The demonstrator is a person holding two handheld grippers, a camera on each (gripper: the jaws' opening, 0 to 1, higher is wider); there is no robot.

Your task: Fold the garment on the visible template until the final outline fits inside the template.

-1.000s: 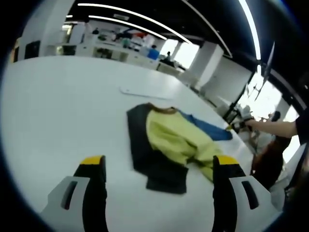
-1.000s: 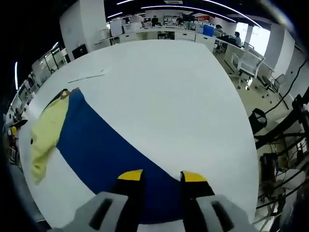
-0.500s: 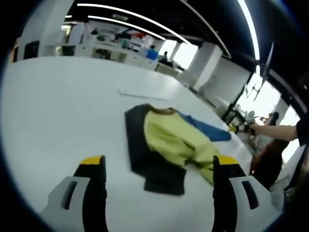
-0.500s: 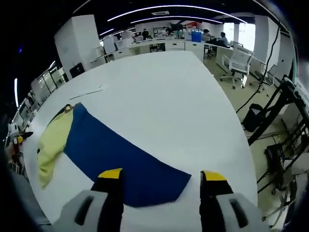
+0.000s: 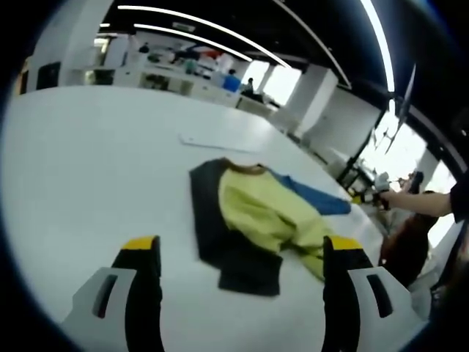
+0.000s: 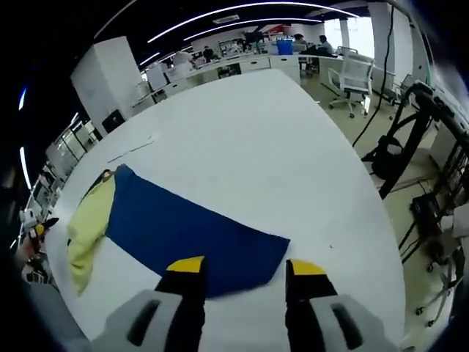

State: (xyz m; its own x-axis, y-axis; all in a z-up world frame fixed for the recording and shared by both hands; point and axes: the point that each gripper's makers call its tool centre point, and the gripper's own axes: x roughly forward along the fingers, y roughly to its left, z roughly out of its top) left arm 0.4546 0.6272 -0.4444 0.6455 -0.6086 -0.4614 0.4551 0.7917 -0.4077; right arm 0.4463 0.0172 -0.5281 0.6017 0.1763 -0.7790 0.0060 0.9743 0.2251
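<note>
I see a wide white table (image 6: 242, 147) under both views. Past its far edge in the right gripper view stands a white office chair (image 6: 350, 75), with white desks (image 6: 220, 67) and a blue bin (image 6: 284, 47) behind it, and a dark bag (image 6: 387, 160) on the floor near the table's right side. Long ceiling light strips (image 5: 198, 28) run overhead in the left gripper view, where a white pillar (image 5: 311, 95) rises beyond the table, beside bright windows (image 5: 401, 150).

A white table (image 5: 88, 147) carries the spread garment (image 5: 253, 216) and a flat white template (image 5: 220, 141).
</note>
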